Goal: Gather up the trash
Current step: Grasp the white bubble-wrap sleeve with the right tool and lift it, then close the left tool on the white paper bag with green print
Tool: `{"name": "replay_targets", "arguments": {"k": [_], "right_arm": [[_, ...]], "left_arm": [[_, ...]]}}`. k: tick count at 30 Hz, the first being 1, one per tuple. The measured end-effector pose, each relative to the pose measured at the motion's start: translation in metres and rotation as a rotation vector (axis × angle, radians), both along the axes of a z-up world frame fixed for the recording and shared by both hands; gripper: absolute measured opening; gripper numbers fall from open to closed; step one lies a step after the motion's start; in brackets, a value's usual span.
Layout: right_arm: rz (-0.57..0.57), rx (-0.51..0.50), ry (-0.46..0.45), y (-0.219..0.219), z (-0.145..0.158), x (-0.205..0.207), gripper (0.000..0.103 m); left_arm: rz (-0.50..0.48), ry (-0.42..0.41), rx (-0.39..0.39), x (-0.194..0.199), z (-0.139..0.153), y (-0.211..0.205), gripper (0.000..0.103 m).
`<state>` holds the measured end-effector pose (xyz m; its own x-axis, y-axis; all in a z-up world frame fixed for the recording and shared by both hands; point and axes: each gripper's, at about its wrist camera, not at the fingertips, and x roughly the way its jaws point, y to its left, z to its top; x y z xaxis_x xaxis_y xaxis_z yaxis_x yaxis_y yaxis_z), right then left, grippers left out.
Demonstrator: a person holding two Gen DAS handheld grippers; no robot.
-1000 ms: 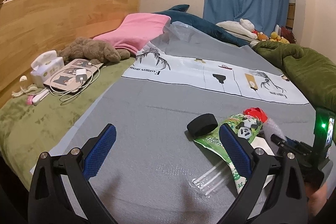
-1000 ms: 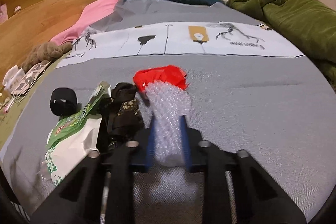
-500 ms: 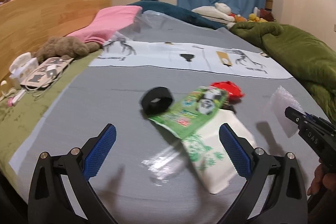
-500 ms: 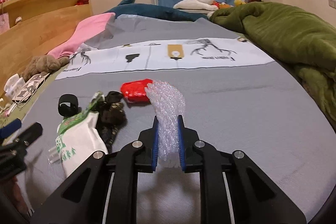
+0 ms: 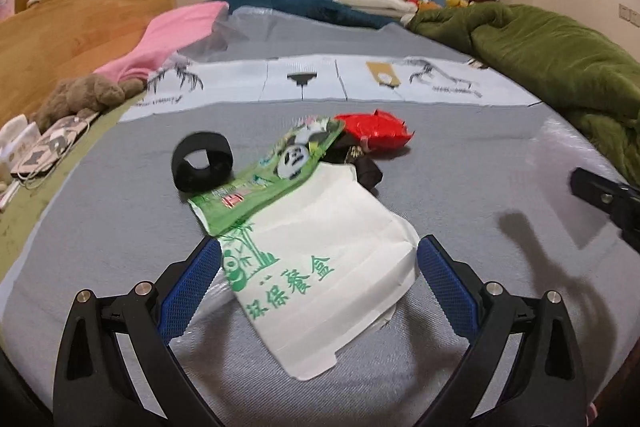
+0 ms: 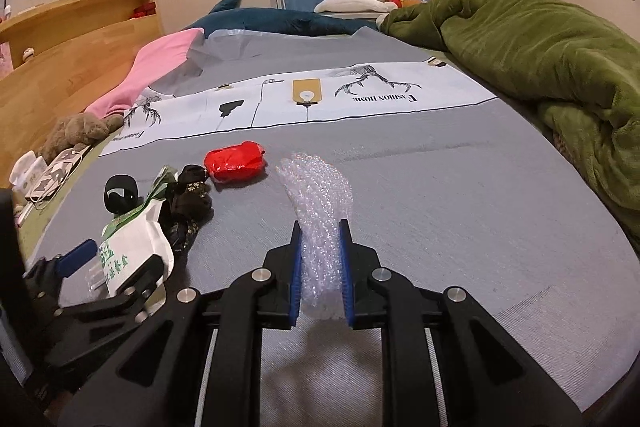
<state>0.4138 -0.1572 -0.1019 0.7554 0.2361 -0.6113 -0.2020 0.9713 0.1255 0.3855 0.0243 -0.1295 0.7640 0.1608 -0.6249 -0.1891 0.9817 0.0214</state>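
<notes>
My right gripper (image 6: 320,243) is shut on a strip of clear bubble wrap (image 6: 320,195), held above the grey bedsheet. My left gripper (image 5: 318,263) is open, its blue pads on either side of a white paper bag with green print (image 5: 316,263) without touching it. A green panda wrapper (image 5: 272,175) overlaps the bag's far end. Behind lie a black ring (image 5: 202,161), a dark crumpled wrapper (image 5: 356,159) and a red wrapper (image 5: 374,129). In the right wrist view the left gripper (image 6: 116,261) straddles the white bag (image 6: 136,247), with the red wrapper (image 6: 234,161) beyond.
A green blanket (image 6: 540,59) is heaped along the right. A pink pillow (image 5: 172,39), a brown plush toy (image 5: 80,97) and small items by the wooden headboard (image 5: 80,23) sit at the left. A white printed sheet (image 6: 320,99) lies across the bed farther back.
My left gripper has swung right and down until its open pads flank the white bag. My right gripper has lifted away to the right with the bubble wrap, clear of the red wrapper.
</notes>
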Motion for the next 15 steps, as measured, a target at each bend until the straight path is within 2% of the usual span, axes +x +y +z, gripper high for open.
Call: {"name": "replay_targets", "arguments": {"k": [6, 11, 15], "right_arm": [[-0.007, 0.011, 0.01, -0.006, -0.004, 0.001, 0.017], [-0.014, 0.022, 0.023, -0.009, -0.008, 0.003, 0.019], [-0.014, 0.02, 0.023, -0.01, -0.008, 0.002, 0.019]], "left_arm": [[-0.007, 0.03, 0.041, 0.011, -0.007, -0.009, 0.095], [-0.015, 0.064, 0.017, 0.018, -0.012, -0.006, 0.095], [-0.019, 0.062, 0.0, 0.018, -0.012, -0.003, 0.095]]}}
